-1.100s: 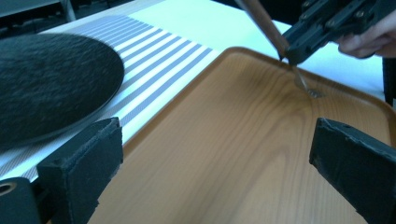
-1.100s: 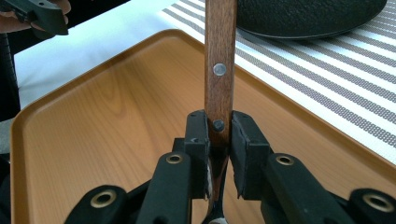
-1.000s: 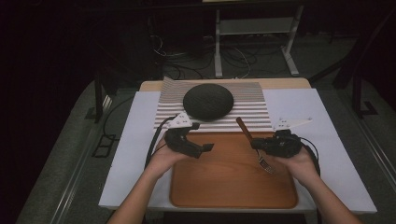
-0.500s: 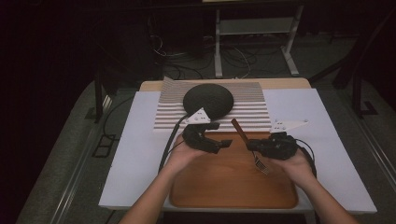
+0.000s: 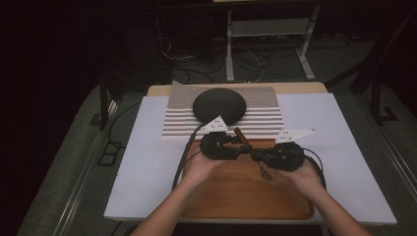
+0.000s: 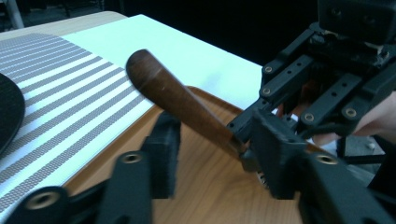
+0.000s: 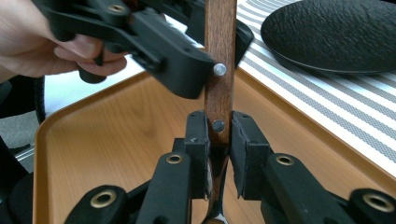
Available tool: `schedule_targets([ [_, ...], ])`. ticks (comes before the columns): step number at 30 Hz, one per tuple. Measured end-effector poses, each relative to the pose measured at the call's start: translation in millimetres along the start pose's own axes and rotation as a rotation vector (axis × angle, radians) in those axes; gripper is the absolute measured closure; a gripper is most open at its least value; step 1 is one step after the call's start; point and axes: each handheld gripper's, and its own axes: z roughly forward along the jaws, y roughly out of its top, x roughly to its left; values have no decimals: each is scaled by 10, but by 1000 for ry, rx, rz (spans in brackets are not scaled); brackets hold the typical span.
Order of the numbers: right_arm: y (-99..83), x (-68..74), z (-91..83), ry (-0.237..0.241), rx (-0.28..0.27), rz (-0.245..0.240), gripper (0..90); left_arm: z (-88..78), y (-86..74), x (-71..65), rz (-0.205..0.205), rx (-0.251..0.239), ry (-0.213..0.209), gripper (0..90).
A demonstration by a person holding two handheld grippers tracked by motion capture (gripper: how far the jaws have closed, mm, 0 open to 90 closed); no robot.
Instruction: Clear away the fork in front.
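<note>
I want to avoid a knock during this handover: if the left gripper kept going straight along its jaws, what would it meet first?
Most likely the wooden handle that lies across the gap between the left gripper's open jaws, with the right gripper, which clamps that handle, close behind it. Depth is hard to judge.

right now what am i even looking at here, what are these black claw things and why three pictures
The black claws are hand-held two-jaw grippers, one in each of a person's hands. The high view looks down on the table from above; the other two pictures come from cameras riding on each gripper, looking along its own jaws.

On the table lie a white sheet, a striped mat with a dark round plate on it, and a wooden tray.

The right gripper is shut on the wooden handle of a piece of cutlery, apparently a fork, above the tray. The left gripper has its jaws on either side of that handle, looking open, as if about to take it.
</note>
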Motion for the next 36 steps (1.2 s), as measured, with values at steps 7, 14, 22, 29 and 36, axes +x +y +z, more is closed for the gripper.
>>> schedule_targets([
  [7, 39, 43, 36, -11, -10, -12, 768, -9, 1, 6, -42, -30, -28, 707],
  [14, 91, 98, 45, -24, -29, -32, 769, -51, 30, -9, -56, -59, -58, 758],
  [22, 96, 122, 48, -8, -40, -66, 581, -118, 61, -19, -2, -29, -32, 782],
  [29, 19, 24, 9, -25, -20, -26, 319, -234, 75, 59, -11, -56, -66, 811],
  [36, -107, -123, -158, -85, -33, 5, 217, -505, 77, 159, -41, -87, -76, 808],
])
